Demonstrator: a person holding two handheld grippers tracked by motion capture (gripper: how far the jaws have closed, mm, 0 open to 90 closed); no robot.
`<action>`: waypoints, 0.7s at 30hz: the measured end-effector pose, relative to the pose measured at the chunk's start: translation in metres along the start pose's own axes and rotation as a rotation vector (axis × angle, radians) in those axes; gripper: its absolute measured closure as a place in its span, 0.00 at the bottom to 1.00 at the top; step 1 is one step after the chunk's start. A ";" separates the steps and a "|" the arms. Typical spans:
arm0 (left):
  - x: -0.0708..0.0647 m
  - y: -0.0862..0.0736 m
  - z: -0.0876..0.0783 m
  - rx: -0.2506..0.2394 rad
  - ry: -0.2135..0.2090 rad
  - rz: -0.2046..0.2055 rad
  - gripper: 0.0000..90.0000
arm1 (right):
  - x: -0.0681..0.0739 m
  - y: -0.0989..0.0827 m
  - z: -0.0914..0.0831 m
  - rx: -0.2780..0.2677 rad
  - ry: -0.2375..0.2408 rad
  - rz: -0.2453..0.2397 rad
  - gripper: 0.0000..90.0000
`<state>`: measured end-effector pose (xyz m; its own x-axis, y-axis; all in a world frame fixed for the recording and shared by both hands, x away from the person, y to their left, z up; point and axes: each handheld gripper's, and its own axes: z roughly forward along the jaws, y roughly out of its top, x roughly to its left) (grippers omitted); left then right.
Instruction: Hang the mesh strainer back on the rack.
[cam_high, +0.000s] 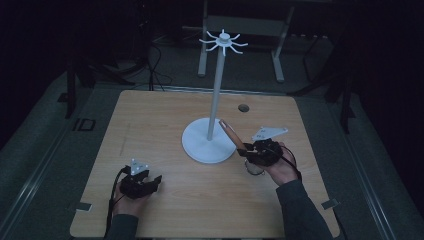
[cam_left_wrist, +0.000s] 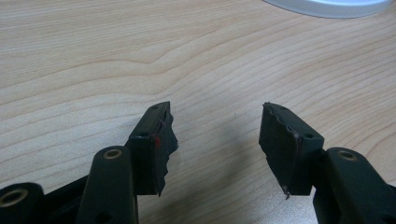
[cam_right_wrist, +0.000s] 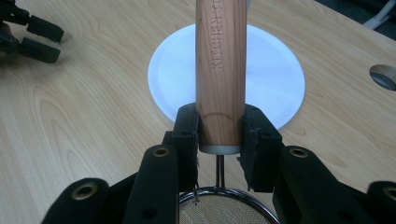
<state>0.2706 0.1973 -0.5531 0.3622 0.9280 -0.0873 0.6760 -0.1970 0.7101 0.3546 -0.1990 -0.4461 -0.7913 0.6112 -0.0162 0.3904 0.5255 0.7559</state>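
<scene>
A small strainer with a wooden handle (cam_right_wrist: 220, 70) and a wire mesh bowl (cam_right_wrist: 224, 207) is held by my right gripper (cam_right_wrist: 219, 133), whose jaws are shut on the lower end of the handle. In the high view the handle (cam_high: 231, 132) slants up toward the white hook stand (cam_high: 215, 95), with the right gripper (cam_high: 247, 150) beside the round base (cam_high: 200, 145) and the mesh bowl (cam_high: 253, 168) hanging just over the table. My left gripper (cam_high: 155, 182) rests low at the front left. Its jaws (cam_left_wrist: 215, 135) stand open over bare wood with nothing between them.
The stand's top carries a ring of white hooks (cam_high: 223, 42). A round cable hole (cam_high: 243, 107) sits in the wooden table behind the base. The dark floor and a frame's legs lie beyond the table's far edge.
</scene>
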 end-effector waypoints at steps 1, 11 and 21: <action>0.000 0.000 0.000 0.000 0.000 0.000 0.49 | 0.000 0.001 0.000 -0.001 0.001 0.001 0.78; 0.000 0.000 0.000 0.002 0.001 0.011 0.49 | 0.000 0.007 -0.004 -0.038 -0.002 0.027 0.78; 0.000 0.000 0.001 0.003 0.000 0.011 0.49 | -0.001 0.015 -0.010 -0.080 -0.010 0.045 0.78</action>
<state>0.2709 0.1969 -0.5538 0.3695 0.9258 -0.0799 0.6743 -0.2079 0.7086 0.3567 -0.1975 -0.4281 -0.7689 0.6392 0.0129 0.3862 0.4484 0.8061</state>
